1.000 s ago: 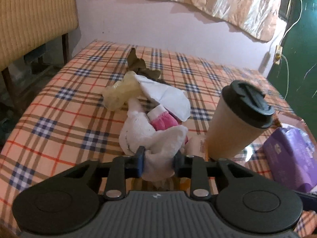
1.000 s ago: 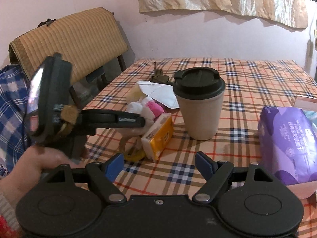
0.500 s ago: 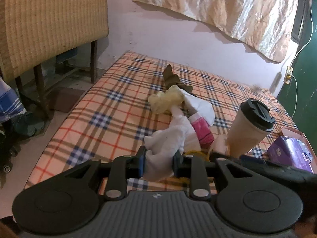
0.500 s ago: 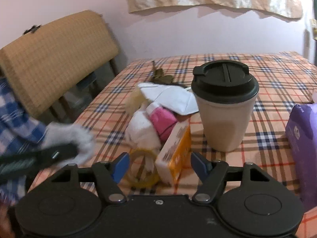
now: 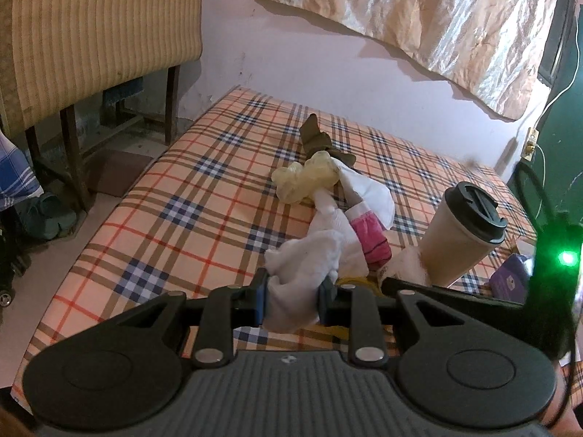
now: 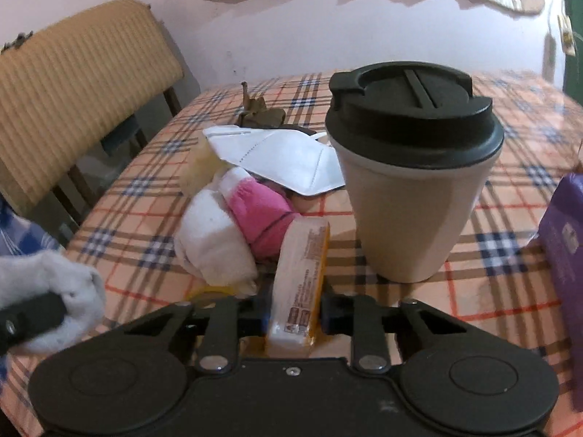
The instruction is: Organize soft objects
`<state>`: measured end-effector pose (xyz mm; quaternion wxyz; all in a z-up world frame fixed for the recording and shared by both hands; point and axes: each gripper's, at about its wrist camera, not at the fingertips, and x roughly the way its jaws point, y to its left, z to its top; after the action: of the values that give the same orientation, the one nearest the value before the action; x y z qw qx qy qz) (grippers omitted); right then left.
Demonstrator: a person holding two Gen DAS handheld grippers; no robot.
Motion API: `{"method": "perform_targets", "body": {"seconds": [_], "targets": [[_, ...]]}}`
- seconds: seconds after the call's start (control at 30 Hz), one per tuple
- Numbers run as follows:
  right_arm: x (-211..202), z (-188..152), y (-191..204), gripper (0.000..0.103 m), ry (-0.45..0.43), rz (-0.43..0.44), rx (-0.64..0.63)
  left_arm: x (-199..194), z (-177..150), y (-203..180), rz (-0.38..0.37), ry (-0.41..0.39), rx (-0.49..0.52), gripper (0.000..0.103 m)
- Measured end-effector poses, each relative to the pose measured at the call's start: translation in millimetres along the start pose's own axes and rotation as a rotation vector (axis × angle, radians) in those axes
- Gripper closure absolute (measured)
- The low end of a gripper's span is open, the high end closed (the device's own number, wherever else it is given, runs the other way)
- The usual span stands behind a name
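Our left hand-held gripper [image 5: 291,300] pinches a white sock [image 5: 309,266]; only the right wrist view shows our right hand-held gripper [image 6: 293,315] clamped on the tissue pack [image 6: 300,276] beside the cup [image 6: 411,167].

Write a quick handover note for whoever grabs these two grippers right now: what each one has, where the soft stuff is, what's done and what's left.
Left gripper: shut on a white sock, lifted off the plaid tablecloth.
Right gripper: shut on the tissue pack, which stands on edge beside the lidded coffee cup.
Still in the pile: another white sock, a pink sock, a face mask, a yellowish glove, an olive cloth.
Done: two items gripped, none sorted yet.
Left: place both, then clear the pile.
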<state>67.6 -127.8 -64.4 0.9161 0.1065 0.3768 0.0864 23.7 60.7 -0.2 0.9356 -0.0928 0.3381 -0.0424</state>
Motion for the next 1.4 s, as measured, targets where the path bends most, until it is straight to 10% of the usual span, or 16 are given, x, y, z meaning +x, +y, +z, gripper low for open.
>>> {"method": "perform_targets", "body": {"seconds": [0.53,1.4], "targets": [[-103.3,38.4,18.3,0.075,-0.180,0.091,-0.201,-7.5,31.7,-29.5,0.015,-0.046,0.029,0.075],[-136.5,79.0,-39.6,0.075,-0.215,0.026,-0.166,1.2,61.2,-92.8,-0.010,-0.038,0.130,0.075]]}}
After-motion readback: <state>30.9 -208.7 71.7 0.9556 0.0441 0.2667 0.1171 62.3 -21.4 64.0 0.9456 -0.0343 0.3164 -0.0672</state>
